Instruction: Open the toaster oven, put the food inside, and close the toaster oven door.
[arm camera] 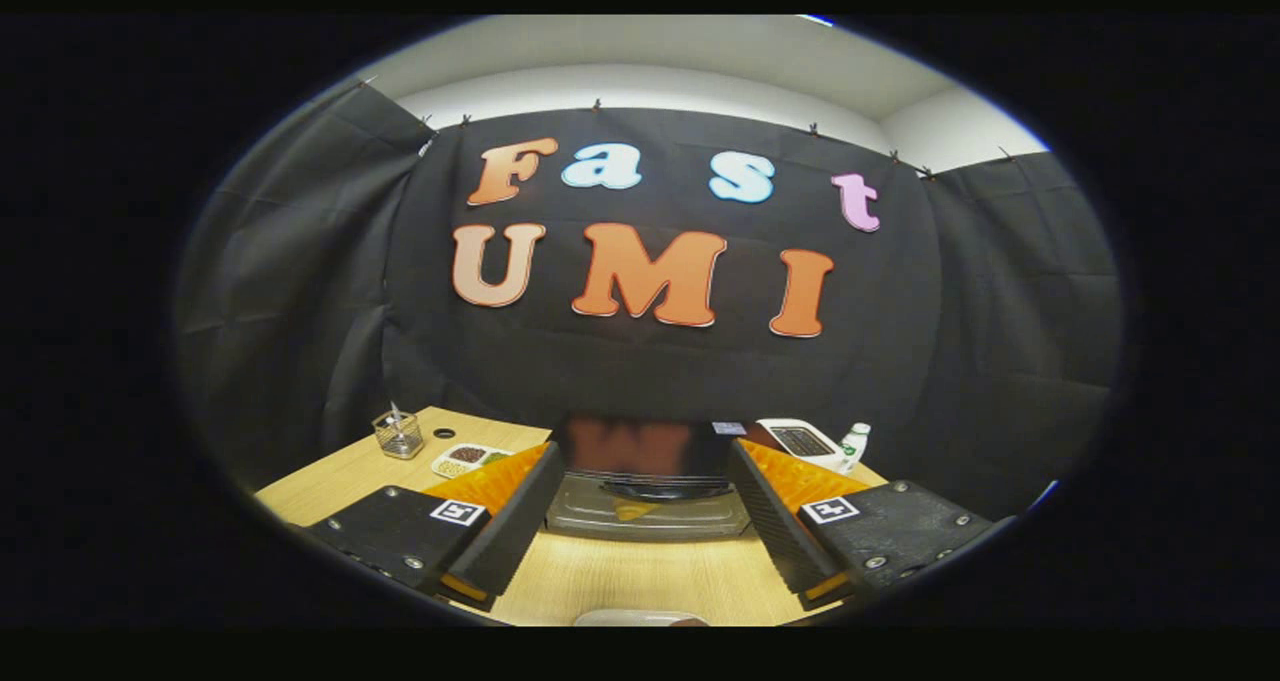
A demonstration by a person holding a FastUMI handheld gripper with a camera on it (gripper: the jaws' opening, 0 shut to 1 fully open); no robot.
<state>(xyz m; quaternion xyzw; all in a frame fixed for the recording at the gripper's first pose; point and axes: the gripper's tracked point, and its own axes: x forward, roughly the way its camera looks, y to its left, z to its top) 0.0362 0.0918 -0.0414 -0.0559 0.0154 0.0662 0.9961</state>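
The tool (640,506) hovers wide open and empty above the wooden worktop (640,581), fingers framing the toaster oven (645,471) just beyond them (its door seemingly down already), lined up for an approach.

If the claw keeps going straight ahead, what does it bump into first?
Most likely the toaster oven, which stands on the table just ahead of the open claw, centred between its fingers. Bare tabletop lies between; how far is hard to tell.
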